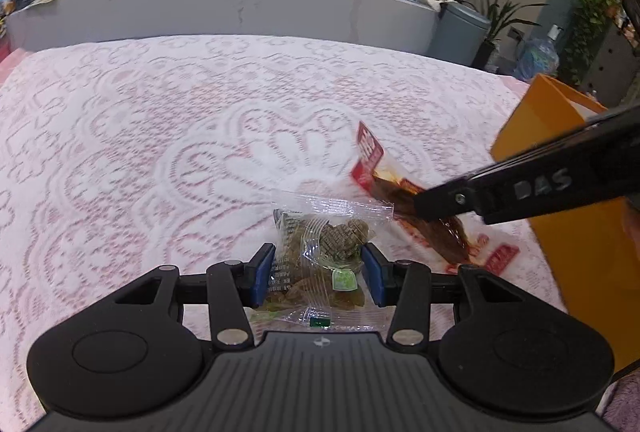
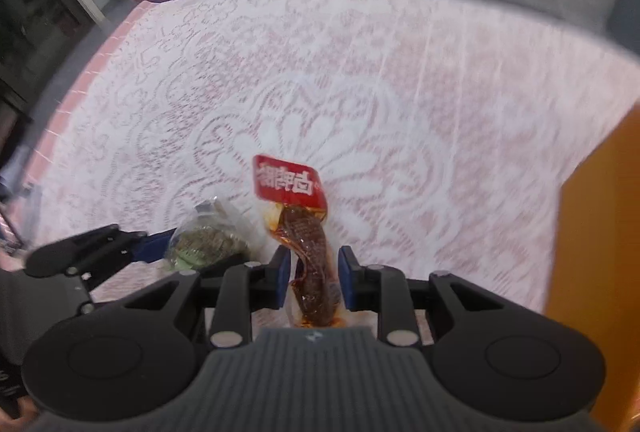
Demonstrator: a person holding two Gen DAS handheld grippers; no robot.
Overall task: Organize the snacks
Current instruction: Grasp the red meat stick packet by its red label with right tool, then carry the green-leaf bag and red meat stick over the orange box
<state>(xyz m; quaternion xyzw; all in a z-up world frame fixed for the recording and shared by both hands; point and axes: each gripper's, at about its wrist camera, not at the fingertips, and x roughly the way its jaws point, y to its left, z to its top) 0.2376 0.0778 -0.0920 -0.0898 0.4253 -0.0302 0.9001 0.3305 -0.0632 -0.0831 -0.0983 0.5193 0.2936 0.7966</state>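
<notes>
My left gripper (image 1: 319, 274) is shut on a clear packet of green-brown snacks (image 1: 324, 244), held above the pink lace tablecloth (image 1: 160, 132). My right gripper (image 2: 313, 276) is shut on a red-labelled packet of brown spicy snack (image 2: 308, 232), which sticks forward and up from the jaws. In the left wrist view the right gripper (image 1: 424, 206) reaches in from the right holding that red packet (image 1: 384, 176). In the right wrist view the green packet (image 2: 208, 240) and the left gripper's fingers (image 2: 152, 244) are just to the left.
An orange box (image 1: 560, 168) stands at the table's right edge; it also shows in the right wrist view (image 2: 600, 232). Beyond the table runs a grey counter (image 1: 240, 4) with clutter, a bin (image 1: 460, 32) and plants.
</notes>
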